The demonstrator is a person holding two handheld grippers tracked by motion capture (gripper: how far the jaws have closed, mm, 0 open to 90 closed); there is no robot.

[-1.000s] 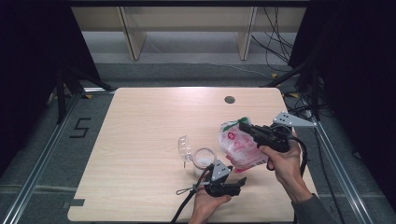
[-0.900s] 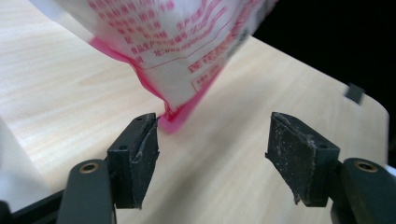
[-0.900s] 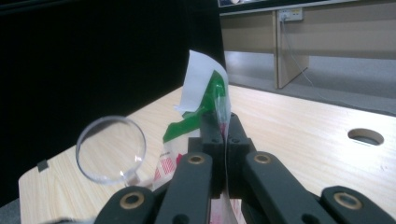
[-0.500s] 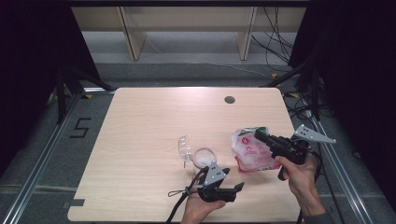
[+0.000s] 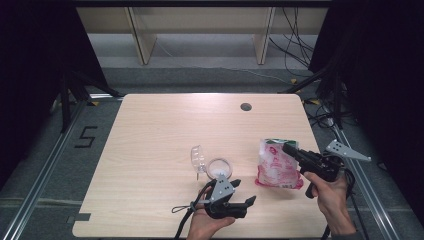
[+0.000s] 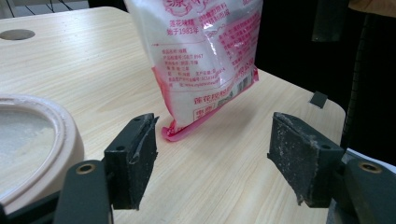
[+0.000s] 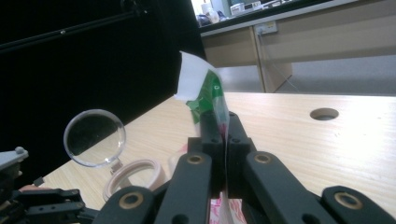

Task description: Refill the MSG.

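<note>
- The left gripper [image 5: 239, 204] is hovering at the near edge of the counter [image 5: 150, 150] with its fingers [image 6: 133, 158] standing wide apart; they have just been opening, and nothing is sitting between them.
- Just beyond it the small round jar [image 5: 219, 168] is sitting on the counter with its clear hinged lid [image 5: 198, 157] flipped up, and pale powder seems to be lying inside, so I am judging that the filling step is already done or nearly so.
- To the right, the right gripper [image 5: 290, 150] is pinching the top of the pink-and-white bag [image 5: 275, 170], fingers [image 7: 211, 130] clamped tight on the film, and is holding it upright.
- The bag's bottom corner appears to be touching the counter, apart from the jar.
- What is left, by my reading: setting the bag down and letting go, then closing the lid with the free left gripper.
- Farther back the counter is carrying nothing but its cable hole [image 5: 245, 106].
</note>
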